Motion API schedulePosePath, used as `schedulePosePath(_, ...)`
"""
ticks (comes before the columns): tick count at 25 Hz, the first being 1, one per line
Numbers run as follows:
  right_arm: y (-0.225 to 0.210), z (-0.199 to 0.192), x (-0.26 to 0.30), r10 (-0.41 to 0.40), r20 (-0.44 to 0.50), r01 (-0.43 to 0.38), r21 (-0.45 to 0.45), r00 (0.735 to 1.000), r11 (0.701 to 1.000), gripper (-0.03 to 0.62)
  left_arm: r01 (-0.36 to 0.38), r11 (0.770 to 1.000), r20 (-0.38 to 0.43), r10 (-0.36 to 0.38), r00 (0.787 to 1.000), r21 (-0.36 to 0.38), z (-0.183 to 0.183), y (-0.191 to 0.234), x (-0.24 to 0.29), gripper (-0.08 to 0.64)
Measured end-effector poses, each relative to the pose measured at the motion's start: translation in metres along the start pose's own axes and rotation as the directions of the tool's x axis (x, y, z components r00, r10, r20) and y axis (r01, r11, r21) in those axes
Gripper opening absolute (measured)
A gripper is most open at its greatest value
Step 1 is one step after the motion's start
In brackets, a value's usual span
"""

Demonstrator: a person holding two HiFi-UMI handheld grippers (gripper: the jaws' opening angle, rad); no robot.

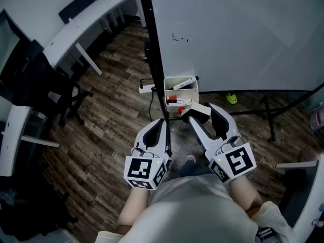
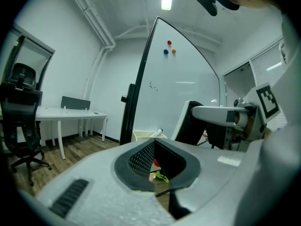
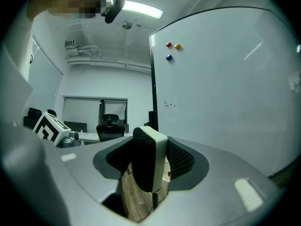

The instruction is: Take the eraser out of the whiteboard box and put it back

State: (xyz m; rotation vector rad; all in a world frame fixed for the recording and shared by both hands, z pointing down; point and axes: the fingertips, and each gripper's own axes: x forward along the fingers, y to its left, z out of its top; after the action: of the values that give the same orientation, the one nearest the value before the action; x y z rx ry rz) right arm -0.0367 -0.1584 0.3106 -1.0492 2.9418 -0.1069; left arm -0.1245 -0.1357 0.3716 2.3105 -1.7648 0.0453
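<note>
**First:** While that eraser is out, where has it got to?

**Second:** It's pinched in the right tool (image 1: 202, 114), whose pads clamp it on either side. It's a white-backed block eraser (image 1: 196, 109) with a black felt face, held on edge over the wooden floor (image 1: 111, 110). It's just in front of the white plastic box (image 1: 188, 92), which hangs at the lower edge of the big whiteboard (image 1: 238, 34).

**First:** And the other hand?

**Second:** The left tool (image 1: 163, 125) has its pads pressed together on nothing. It hangs beside the board's black post (image 1: 154, 44).

**First:** So it goes back in next, I'd guess?

**Second:** That's my reading. The box already has markers (image 1: 182, 84) lying across it, so I'd carry the eraser over whatever open part is left. I'd keep it on edge and lower it straight down. The pads shouldn't spread until it rests inside, because if it's let go early it tips off the rim onto the floor. I'd also keep the left tool back from the post, so it doesn't knock the board.
</note>
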Motion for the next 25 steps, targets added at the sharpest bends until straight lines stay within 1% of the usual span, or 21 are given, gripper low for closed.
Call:
schedulePosePath(11, -0.02, 0.002, 0.027, 0.05, -0.007, -0.05, -0.004, 0.999, 0.999, 0.218, -0.063, 0.998, 0.006, 0.063, 0.998, -0.016, 0.006, 0.012, 0.019, 0.002)
schedulePosePath(25, -0.039, -0.008, 0.05, 0.1, -0.034, -0.101, -0.006, 0.994, 0.995, 0.218, -0.129, 0.991, -0.002, 0.129, 0.992, -0.043, 0.002, 0.023, 0.037, 0.002)
